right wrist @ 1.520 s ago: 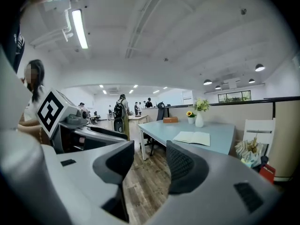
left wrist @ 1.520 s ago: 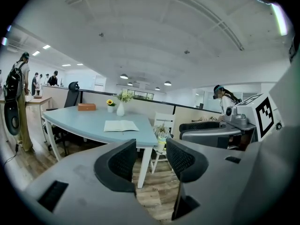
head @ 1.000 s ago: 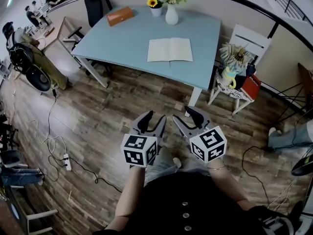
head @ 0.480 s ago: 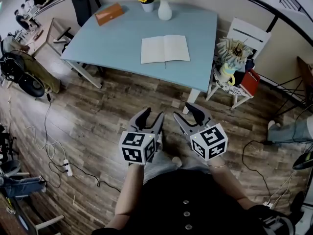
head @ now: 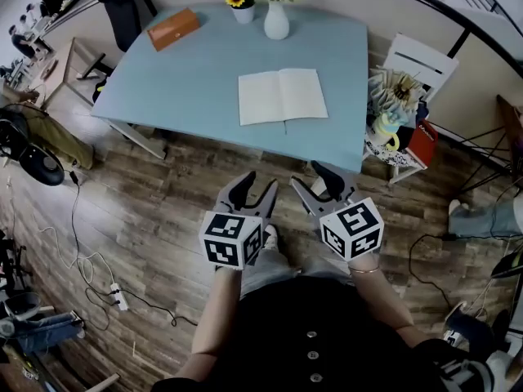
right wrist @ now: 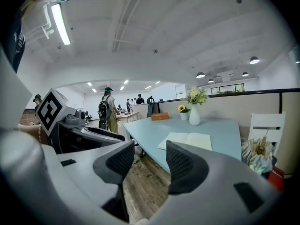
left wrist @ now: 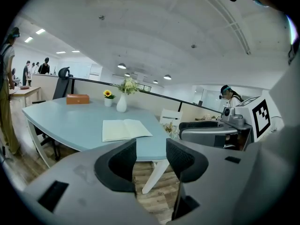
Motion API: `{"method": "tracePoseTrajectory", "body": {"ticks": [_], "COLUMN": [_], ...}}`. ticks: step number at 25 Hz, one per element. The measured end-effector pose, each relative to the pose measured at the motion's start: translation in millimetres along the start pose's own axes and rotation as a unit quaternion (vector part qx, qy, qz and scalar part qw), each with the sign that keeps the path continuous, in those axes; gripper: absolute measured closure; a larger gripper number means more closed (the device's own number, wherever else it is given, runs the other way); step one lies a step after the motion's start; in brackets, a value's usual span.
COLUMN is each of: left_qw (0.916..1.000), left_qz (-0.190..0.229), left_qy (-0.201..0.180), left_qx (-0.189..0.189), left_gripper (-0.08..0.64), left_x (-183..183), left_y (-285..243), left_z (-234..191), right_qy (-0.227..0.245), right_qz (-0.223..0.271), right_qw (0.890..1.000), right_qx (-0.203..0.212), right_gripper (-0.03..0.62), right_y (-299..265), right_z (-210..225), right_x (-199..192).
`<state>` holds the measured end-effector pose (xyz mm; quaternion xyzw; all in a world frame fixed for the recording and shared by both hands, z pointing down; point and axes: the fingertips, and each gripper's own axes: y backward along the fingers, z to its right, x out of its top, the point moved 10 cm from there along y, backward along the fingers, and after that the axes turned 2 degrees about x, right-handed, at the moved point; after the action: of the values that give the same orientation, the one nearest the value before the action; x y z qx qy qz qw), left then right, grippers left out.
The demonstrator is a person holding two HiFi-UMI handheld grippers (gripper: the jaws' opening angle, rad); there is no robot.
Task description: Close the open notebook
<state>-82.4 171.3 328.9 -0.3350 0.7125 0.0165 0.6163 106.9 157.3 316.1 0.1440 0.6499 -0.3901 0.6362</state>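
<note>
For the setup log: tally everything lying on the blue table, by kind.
open notebook: 1
white vase with flowers: 1
small pot with a sunflower: 1
orange box: 1
Total: 4

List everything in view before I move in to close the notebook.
table: one, light blue, centre of the head view, on a wooden floor
notebook: one, cream pages, lying open near the table's near edge
vase: one, white, holding pale flowers, at the table's far edge
sunflower pot: one, white, left of the vase
box: one, orange-brown, far left part of the table
office chair: one, black, beyond the table's left end
white chair: one, right of the table, seat piled with items
power strip: one, white, on the floor at left
left gripper: grey, jaws open, empty, over the floor
right gripper: grey, jaws open, empty, beside it
</note>
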Motion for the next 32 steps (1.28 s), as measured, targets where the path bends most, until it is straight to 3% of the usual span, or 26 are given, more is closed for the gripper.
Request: {"method": "tracePoseTrajectory", "body": {"ticks": [17,32], "left_qw": [0.9984,0.9972], "left_qz": [0.008,-0.010], "left_qy": [-0.024,0.002], "left_qx": [-0.051,-0.074], "left_gripper": [0.380,0.380], "left_x": [59.0,51.7], "left_y": [-57.5,-82.3], "left_z": [-110.0,-126.8], "right_qy": [-0.004,-0.008], "right_qz": [0.006,-0.033], "right_qw": [0.997,0.996], "right_qx": [-0.073,-0.084], "right_gripper": [0.400,0.399], "right_y": [-100.7,-119.4], "right_z": [21.9,32.4], "right_x": [41.1,42.2]}}
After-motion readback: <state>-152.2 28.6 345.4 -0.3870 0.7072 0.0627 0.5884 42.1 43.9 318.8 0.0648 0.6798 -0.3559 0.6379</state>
